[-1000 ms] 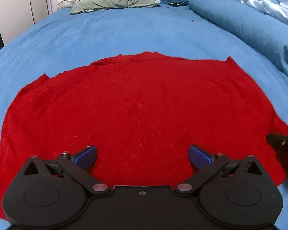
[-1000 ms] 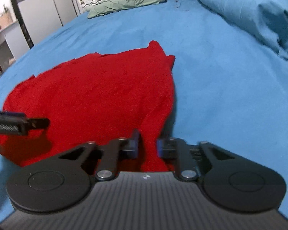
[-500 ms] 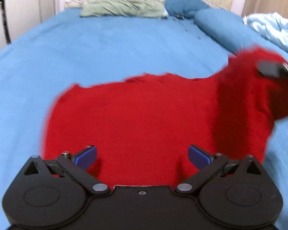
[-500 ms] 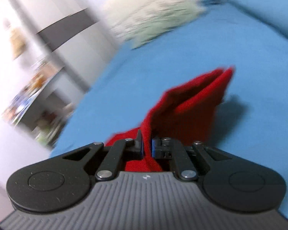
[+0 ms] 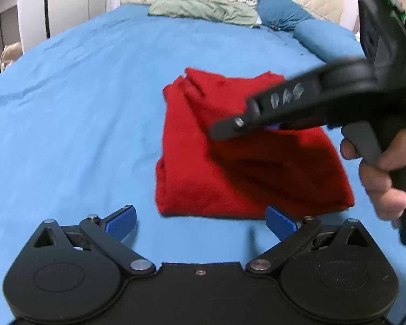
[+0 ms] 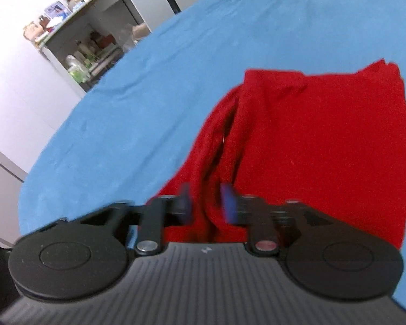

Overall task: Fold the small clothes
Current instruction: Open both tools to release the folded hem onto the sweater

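Observation:
A red knit garment (image 5: 238, 162) lies folded in half on the blue bedsheet (image 5: 81, 108). My left gripper (image 5: 200, 220) is open and empty, just in front of the garment's near edge. My right gripper (image 6: 207, 203) hovers over the garment's left edge (image 6: 311, 140); its jaws stand partly apart with a ridge of red cloth between them, blurred by motion. The right gripper also shows in the left wrist view (image 5: 297, 105), held by a hand above the garment.
Pillows and a green cloth (image 5: 203, 9) lie at the head of the bed. A rolled blue duvet (image 5: 324, 38) lies along the right. A white shelf unit with clutter (image 6: 89, 48) stands beside the bed on the left.
The right gripper carried the garment's right side up and over to the left, folding it in half. Its jaws have opened from shut. The left gripper pulled back off the garment.

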`<state>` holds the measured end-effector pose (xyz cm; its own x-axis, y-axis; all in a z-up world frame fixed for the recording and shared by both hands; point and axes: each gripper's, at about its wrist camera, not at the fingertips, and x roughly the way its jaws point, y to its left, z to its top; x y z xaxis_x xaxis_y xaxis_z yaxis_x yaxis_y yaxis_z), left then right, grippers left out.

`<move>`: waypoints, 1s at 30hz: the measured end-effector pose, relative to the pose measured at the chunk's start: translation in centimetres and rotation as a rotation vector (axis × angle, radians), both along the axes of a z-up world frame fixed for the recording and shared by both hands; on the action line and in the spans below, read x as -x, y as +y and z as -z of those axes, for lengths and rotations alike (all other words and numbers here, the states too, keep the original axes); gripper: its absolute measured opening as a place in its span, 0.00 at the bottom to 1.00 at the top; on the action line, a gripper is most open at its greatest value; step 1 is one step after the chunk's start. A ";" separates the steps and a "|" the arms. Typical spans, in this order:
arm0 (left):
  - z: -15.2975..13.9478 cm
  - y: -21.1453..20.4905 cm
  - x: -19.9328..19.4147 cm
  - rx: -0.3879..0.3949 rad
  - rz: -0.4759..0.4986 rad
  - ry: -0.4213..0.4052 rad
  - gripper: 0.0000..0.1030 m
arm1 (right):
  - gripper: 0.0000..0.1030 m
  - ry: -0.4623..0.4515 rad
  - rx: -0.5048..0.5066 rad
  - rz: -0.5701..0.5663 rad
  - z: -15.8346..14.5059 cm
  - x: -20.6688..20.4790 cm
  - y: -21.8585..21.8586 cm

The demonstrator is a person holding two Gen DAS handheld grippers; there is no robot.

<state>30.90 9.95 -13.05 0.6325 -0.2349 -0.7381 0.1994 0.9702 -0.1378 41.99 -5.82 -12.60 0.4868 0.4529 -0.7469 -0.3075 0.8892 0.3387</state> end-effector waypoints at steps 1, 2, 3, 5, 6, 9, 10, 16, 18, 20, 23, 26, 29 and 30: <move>-0.4 -0.2 0.5 0.010 0.005 -0.022 1.00 | 0.75 -0.026 -0.011 -0.001 -0.8 0.7 -0.4; -0.8 -0.4 0.7 0.024 0.012 -0.041 1.00 | 0.76 -0.068 -0.022 0.000 -1.9 1.0 -1.0; -1.2 -0.7 0.9 0.042 0.020 -0.060 1.00 | 0.76 -0.100 -0.027 0.006 -2.8 1.5 -1.5; -1.9 -0.8 1.2 0.086 0.030 -0.087 1.00 | 0.79 -0.168 -0.011 0.045 -5.1 3.0 -3.7; -2.2 -0.8 1.2 0.111 0.031 -0.096 0.99 | 0.81 -0.206 0.012 0.070 -5.9 4.1 -4.9; -2.3 -0.8 0.6 0.174 0.016 -0.089 0.92 | 0.89 -0.276 0.096 0.158 -5.8 7.3 -8.1; -2.0 -0.8 0.2 0.183 0.002 -0.072 0.88 | 0.89 -0.280 0.111 0.177 -5.1 8.5 -9.1; -1.3 -0.4 0.5 0.108 -0.087 -0.058 0.77 | 0.89 -0.266 0.194 0.191 0.8 13.8 -9.6; -1.0 -0.2 0.9 0.090 -0.094 -0.066 0.77 | 0.89 -0.266 0.202 0.185 2.6 14.4 -8.3; -0.6 0.0 0.8 0.091 -0.091 -0.061 0.74 | 0.89 -0.268 0.200 0.183 3.8 15.0 -7.6; -0.3 0.2 0.2 0.108 -0.089 -0.044 0.61 | 0.89 -0.282 0.209 0.181 4.8 15.5 -6.7; -0.1 -0.1 -0.3 0.107 -0.083 -0.034 0.48 | 0.89 -0.295 0.241 0.179 4.8 15.4 -6.3; 0.0 -0.5 -0.6 0.108 -0.076 -0.035 0.43 | 0.89 -0.303 0.255 0.165 4.7 15.2 -6.3; 0.0 -0.6 -0.5 0.105 -0.077 -0.037 0.42 | 0.89 -0.305 0.258 0.163 4.7 15.1 -6.3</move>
<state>31.37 9.38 -13.03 0.6784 -0.2589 -0.6876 0.1317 0.9635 -0.2329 26.86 -12.11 -17.34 0.7523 0.1695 -0.6367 -0.2079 0.9780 0.0147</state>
